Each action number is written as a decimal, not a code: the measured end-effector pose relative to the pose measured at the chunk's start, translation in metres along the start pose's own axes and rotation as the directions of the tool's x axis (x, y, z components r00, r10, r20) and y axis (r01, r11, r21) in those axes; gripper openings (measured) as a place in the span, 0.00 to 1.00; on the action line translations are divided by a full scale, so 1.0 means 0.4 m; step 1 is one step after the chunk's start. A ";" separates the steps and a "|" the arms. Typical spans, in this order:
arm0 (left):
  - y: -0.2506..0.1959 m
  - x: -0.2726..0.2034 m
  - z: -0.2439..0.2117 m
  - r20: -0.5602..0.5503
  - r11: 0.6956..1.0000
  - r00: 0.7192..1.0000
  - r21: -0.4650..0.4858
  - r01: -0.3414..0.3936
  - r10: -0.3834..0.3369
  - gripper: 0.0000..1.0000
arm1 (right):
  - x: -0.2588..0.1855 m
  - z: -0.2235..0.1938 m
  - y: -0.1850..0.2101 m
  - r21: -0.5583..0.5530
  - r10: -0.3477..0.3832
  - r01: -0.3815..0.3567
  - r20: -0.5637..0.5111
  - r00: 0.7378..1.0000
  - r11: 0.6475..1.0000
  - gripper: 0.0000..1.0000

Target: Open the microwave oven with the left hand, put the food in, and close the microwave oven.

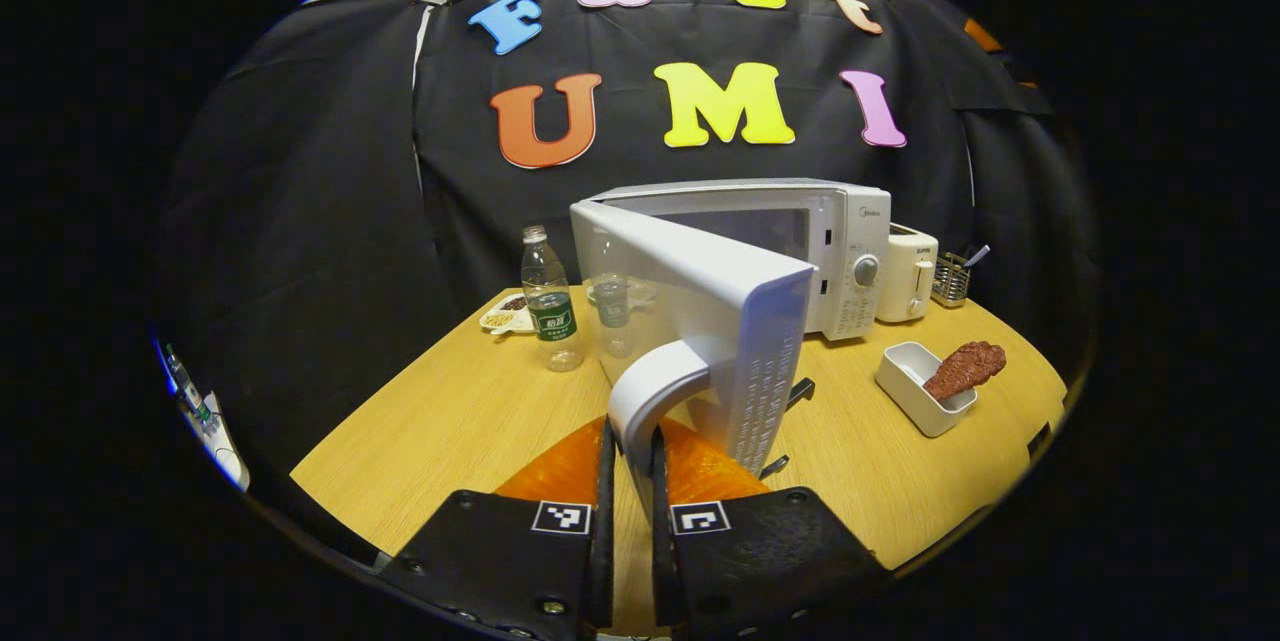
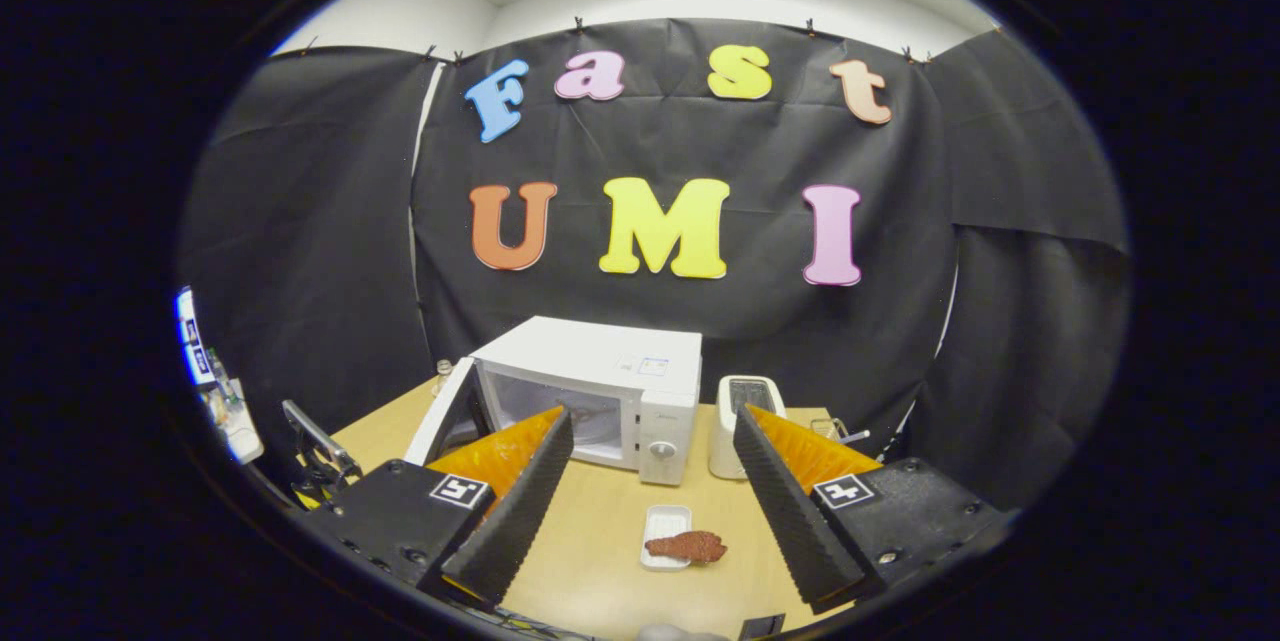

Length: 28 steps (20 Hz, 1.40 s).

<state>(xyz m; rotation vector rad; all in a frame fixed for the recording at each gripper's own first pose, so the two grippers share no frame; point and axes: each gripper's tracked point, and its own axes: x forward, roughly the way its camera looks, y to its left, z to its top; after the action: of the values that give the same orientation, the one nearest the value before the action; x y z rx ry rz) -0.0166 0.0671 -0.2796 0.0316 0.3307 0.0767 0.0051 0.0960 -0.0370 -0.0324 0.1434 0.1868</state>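
- Left gripper: jaws narrow, both fingers clamped on the curved white handle of the microwave door.
- Door is swung partly open toward the camera in the left gripper view; the cavity opening shows behind it.
- Microwave sits at the back of the wooden table, against the black cloth wall. In the right gripper view the door stands open on its left side.
- Right gripper: jaws wide, nothing between them, held above the table and pointing at the microwave.
- Food: brown piece lying in a small white tray, overhanging its rim, on the table in front of the microwave and apart from it. In the left gripper view it sits right of the door.
- White toaster just right of the microwave, wire holder beside that.
- Two clear water bottles and a small plate of snacks left of the door.
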 end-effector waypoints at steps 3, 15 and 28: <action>0.023 0.002 0.000 0.005 1.000 1.000 0.001 0.017 -0.017 0.21 | -0.014 -0.005 0.009 -0.003 -0.002 0.002 -0.005 1.000 1.000 1.00; 0.198 -0.071 0.001 0.047 0.996 0.998 0.067 -0.050 0.047 0.87 | -0.026 -0.054 0.021 0.008 0.002 -0.002 -0.026 1.000 1.000 1.00; 0.436 -0.152 0.004 0.013 0.966 0.966 0.023 -0.259 0.259 0.95 | 0.041 -0.220 -0.025 0.050 0.018 -0.013 -0.103 0.995 0.999 1.00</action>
<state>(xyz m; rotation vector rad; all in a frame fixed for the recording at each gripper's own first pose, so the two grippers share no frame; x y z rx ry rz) -0.0855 0.2358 -0.2509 0.1000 0.3160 0.3315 0.0107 0.0851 -0.1261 0.0080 0.2515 0.1973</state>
